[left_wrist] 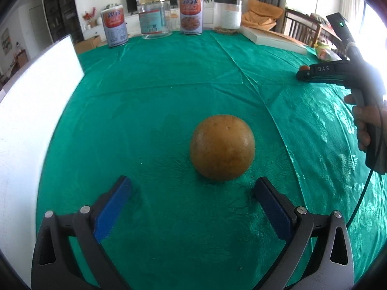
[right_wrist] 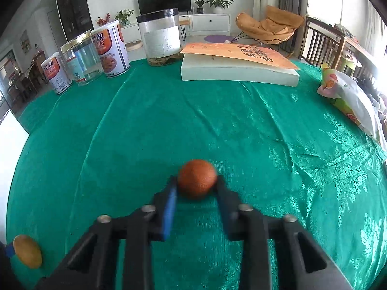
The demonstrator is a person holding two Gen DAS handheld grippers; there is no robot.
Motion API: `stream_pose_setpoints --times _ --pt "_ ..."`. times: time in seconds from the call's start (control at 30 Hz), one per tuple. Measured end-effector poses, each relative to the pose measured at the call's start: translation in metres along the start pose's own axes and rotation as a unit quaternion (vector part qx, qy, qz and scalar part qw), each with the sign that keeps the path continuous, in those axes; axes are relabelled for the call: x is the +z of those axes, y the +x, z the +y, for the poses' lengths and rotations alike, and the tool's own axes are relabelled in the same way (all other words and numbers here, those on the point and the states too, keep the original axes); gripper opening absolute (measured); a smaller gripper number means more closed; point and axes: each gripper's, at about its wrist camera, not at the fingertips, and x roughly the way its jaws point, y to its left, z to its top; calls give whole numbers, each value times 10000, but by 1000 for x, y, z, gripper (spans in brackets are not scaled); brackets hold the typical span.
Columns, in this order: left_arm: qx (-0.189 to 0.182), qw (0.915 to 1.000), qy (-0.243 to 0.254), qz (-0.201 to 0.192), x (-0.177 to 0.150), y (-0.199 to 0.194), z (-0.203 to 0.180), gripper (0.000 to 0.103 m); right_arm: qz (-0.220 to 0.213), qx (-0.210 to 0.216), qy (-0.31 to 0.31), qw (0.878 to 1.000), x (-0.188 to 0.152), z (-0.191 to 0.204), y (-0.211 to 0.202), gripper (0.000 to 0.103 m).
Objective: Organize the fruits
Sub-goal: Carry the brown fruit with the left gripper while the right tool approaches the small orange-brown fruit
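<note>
A large yellow-brown round fruit (left_wrist: pixel 222 148) lies on the green tablecloth (left_wrist: pixel 169 84), just beyond my left gripper (left_wrist: pixel 193 186), whose blue-padded jaws stand wide open and apart from it. In the right wrist view my right gripper (right_wrist: pixel 197 181) is shut on a small orange-red fruit (right_wrist: pixel 197 177), one pad on each side of it. The same yellow-brown fruit (right_wrist: pixel 27 251) shows at that view's lower left edge. From the left wrist view, the right gripper (left_wrist: pixel 305 72) is at the far right, held by a hand (left_wrist: pixel 362 123), with the orange-red fruit (left_wrist: pixel 304 68) at its tip.
Two printed tins (left_wrist: pixel 114 27) (left_wrist: pixel 191 15) and two clear jars (left_wrist: pixel 154 17) (left_wrist: pixel 227 14) line the table's far edge. A thick book (right_wrist: pixel 238 64) lies at the back right, a printed plastic bag (right_wrist: pixel 348 96) at the right edge, a white board (left_wrist: pixel 31 120) at the left.
</note>
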Motion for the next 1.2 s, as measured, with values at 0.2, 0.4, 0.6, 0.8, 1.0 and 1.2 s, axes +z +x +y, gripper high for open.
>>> stream_pose_setpoints --times 0.2,0.4,0.6,0.8,1.0,1.2 --pt "4 10000 -2 -2 -1 0 -1 102 146 768 -278 9966 -61 16 -62 28" --pt "-15 10000 -13 -6 -1 0 0 102 452 713 -341 9958 -148 39 -101 29" --pt "-371 9976 460 362 -9 -10 1 101 431 812 48 9958 -168 37 -117 55" --pt "-798 9914 496 911 11 -17 4 101 1309 1126 748 9821 -146 15 -109 56" --pt "-1048 9841 22 1433 61 0 16 101 1726 1251 1315 9681 -128 6 -104 56" --pt "-842 9788 311 1839 73 17 4 100 2071 927 1090 9678 -116 24 -92 56"
